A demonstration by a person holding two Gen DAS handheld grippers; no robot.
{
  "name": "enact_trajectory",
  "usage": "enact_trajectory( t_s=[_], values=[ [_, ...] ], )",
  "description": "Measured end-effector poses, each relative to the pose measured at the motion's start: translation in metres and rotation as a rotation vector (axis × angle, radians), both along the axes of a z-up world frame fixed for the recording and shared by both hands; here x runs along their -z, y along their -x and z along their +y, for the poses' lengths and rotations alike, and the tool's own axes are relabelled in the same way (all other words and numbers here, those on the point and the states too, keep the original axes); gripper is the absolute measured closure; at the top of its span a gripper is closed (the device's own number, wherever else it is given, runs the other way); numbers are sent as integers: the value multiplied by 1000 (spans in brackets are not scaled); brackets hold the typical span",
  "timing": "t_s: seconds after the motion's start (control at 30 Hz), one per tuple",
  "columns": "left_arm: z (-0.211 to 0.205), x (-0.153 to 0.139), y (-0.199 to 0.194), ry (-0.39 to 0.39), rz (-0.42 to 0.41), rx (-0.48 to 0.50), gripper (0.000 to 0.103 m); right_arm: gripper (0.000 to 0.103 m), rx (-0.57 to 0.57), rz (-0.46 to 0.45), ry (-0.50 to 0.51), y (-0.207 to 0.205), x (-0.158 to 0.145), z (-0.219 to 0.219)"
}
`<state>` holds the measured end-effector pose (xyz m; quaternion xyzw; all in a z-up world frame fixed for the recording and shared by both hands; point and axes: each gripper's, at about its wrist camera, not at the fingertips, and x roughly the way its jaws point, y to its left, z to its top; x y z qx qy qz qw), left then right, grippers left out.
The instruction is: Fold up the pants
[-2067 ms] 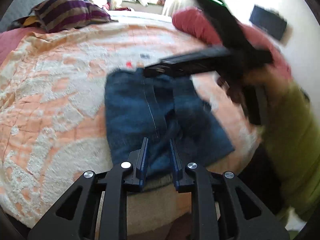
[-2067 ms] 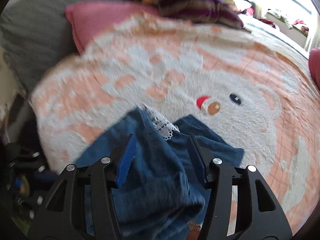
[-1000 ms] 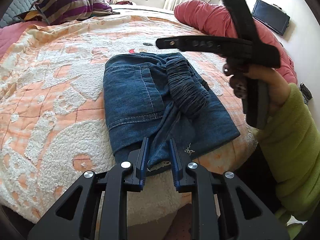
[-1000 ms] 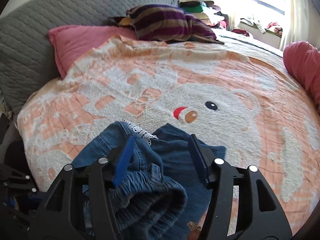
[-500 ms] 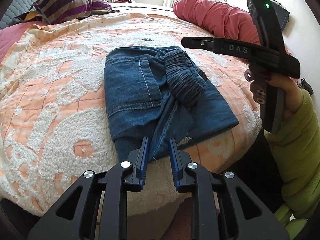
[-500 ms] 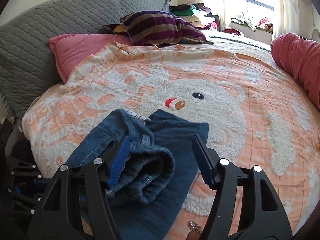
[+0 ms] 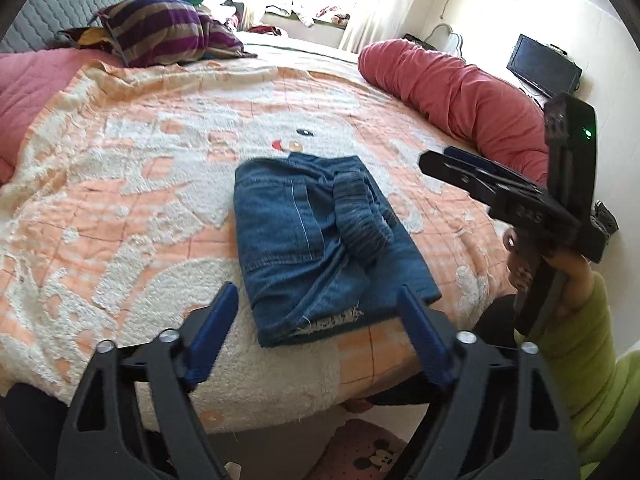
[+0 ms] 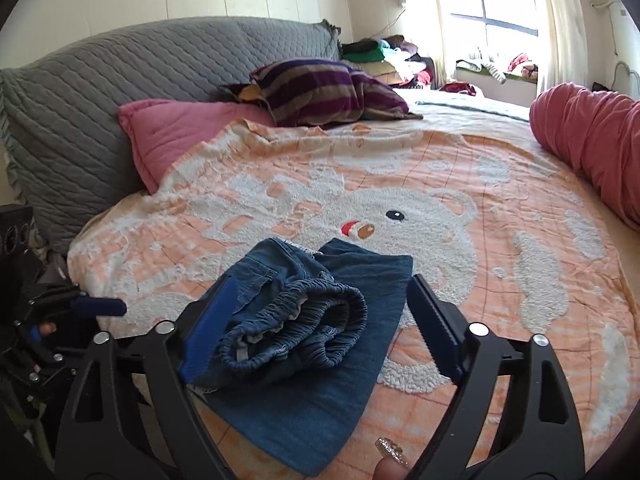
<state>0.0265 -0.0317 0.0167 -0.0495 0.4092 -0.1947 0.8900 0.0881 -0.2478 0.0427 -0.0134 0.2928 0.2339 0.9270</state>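
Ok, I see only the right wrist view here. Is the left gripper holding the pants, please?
Observer: No. The left wrist view shows the left gripper opening. The near edge of the folded pants shows between its fingers, but the pads do not touch it.
Operator: Is that near edge tidy?
Observer: Not fully. A frayed white hem sticks out from under the fold.
Operator: And where is my right gripper, seen from there?
Observer: The right gripper is raised above the blanket, to the right of the pants. It is opening with nothing between its jaws, and a hand in a green sleeve holds it.
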Motion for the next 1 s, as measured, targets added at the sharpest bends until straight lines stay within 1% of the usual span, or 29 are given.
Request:
enact_trajectory(
  t_s=[0.03,0.07,0.13,0.2,0.37,0.6,0.7,0.83,1.0],
  values=[
    [-1,-2,0,-4,-5,-1,21,20,2,-4,-2,3,-2,-1],
    [-2,-4,0,-11,-13,-4,15,17,3,-6,-4,5,-3,-3],
    [-2,-7,0,-16,-24,-10,9,16,8,-12,-6,9,-6,-4],
    [-3,-11,1,-23,-35,-10,9,14,11,-15,-7,14,-8,-6],
    [-1,-17,4,-35,-52,-20,5,12,34,-32,18,23,-12,-7],
    [2,-20,-2,-57,-66,-39,5,9,65,-61,5,32,-22,-16],
    [3,-20,-7,-54,-65,-44,5,9,80,-64,1,32,-24,-19],
    [4,-15,-18,-70,-64,-52,5,9,108,-37,5,25,-17,-22],
    [3,-4,-35,-89,-45,-59,5,9,152,37,12,9,3,-26]
  ],
)
